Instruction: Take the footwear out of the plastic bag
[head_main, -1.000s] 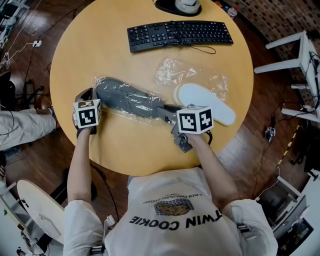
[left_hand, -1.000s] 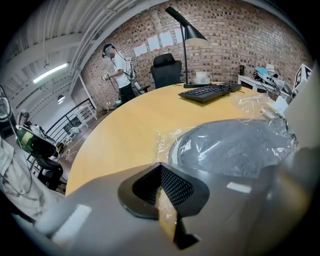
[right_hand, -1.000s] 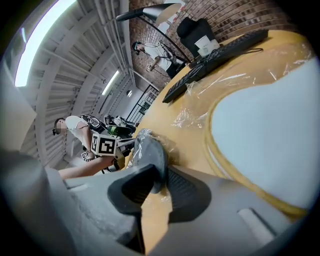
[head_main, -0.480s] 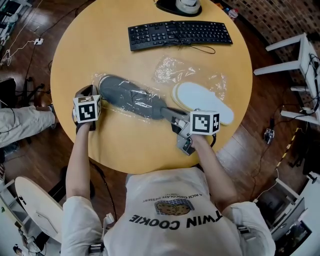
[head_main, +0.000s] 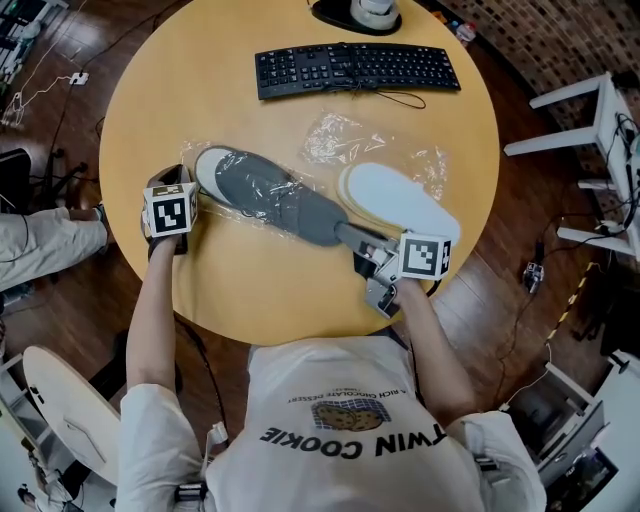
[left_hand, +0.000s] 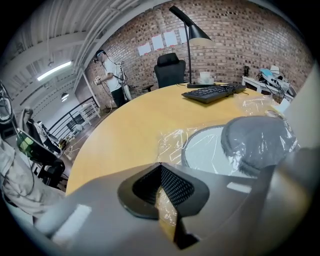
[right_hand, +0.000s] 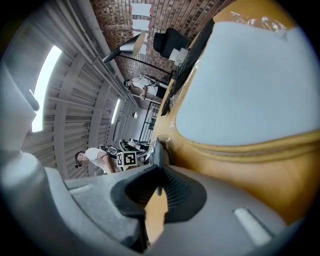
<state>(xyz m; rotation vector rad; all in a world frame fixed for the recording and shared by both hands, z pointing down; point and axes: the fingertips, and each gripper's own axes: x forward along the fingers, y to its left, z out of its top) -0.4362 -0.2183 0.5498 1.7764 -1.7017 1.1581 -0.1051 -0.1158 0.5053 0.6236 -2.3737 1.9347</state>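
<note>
Gray slipper (head_main: 318, 220) runs 10-to-4 o'clock; left tool (left_hand: 161, 175) pinches plastic bag (left_hand: 170, 145) at 10, right tool (right_hand: 157, 175) closing on slipper's 4 end.

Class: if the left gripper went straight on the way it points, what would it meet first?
The left gripper pinches the plastic bag, so probably more bag; the grey slipper lies right of that line, though depth is unclear.

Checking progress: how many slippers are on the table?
2: grey slipper, partly in the plastic bag, left; white slipper, bare, right. Others may hide underneath.
</note>
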